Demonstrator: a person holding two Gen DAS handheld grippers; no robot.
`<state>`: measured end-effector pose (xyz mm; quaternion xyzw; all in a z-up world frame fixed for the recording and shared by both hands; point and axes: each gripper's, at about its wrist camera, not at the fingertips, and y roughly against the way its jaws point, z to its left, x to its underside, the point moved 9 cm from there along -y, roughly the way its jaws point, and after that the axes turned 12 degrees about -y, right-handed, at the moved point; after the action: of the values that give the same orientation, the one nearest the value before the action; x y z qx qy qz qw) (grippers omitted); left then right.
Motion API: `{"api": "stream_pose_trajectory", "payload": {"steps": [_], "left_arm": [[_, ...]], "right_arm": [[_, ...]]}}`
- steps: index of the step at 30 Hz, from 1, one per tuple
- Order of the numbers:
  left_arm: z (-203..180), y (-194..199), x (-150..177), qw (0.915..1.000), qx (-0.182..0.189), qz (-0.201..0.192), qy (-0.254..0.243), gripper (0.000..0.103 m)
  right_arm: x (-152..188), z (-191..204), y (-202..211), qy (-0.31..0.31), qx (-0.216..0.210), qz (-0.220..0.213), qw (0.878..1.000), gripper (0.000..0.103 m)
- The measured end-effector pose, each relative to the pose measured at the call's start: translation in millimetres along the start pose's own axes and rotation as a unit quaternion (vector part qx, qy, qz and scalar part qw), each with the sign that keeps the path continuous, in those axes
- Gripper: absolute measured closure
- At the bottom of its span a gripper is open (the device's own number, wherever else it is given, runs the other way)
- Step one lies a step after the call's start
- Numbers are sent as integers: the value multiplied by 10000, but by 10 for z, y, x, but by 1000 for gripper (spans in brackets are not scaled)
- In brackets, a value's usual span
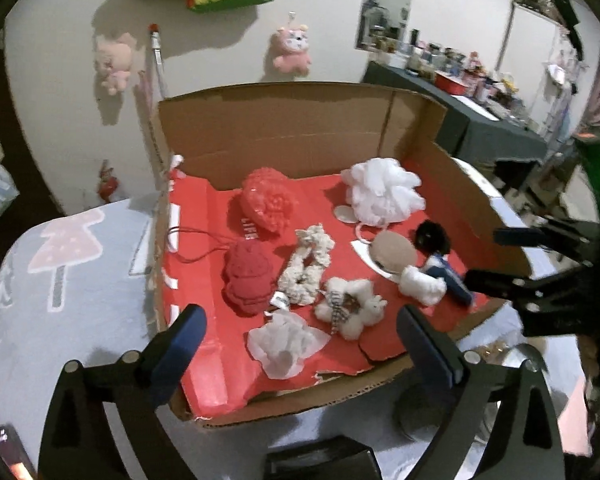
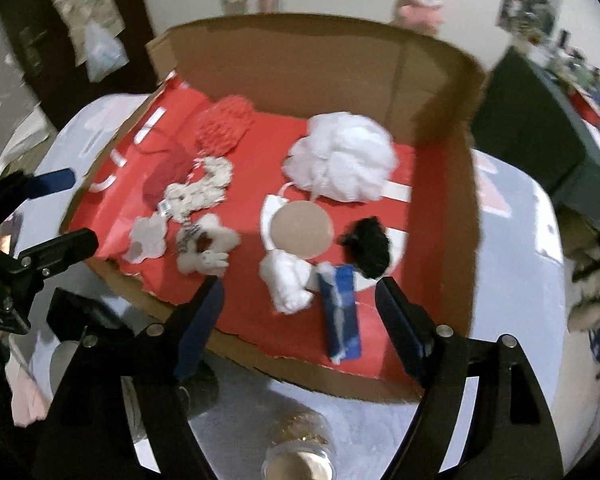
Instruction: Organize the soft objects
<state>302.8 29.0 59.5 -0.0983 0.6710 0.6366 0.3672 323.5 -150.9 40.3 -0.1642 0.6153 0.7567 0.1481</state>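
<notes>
A cardboard box with a red floor holds several soft things: a white bath pouf, a coral pouf, a red knitted piece, a cream scrunchie, a small white plush, a white mesh piece, a tan round pad, a black fluffy ball, white cotton and a blue packet. My left gripper is open and empty above the box's near edge. My right gripper is open and empty over the blue packet and cotton.
The box sits on a pale grey cloth with pink tree prints. Pink plush toys hang on the wall behind. A dark cluttered table stands at the back right. A jar lid lies below my right gripper.
</notes>
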Motion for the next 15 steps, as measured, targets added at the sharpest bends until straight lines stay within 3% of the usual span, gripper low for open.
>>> {"api": "stream_pose_trajectory", "payload": {"steps": [15], "left_arm": [[35, -220, 251, 9974, -476, 360, 405, 5]], "right_arm": [[224, -206, -176, -612, 126, -127, 9980, 25]]}}
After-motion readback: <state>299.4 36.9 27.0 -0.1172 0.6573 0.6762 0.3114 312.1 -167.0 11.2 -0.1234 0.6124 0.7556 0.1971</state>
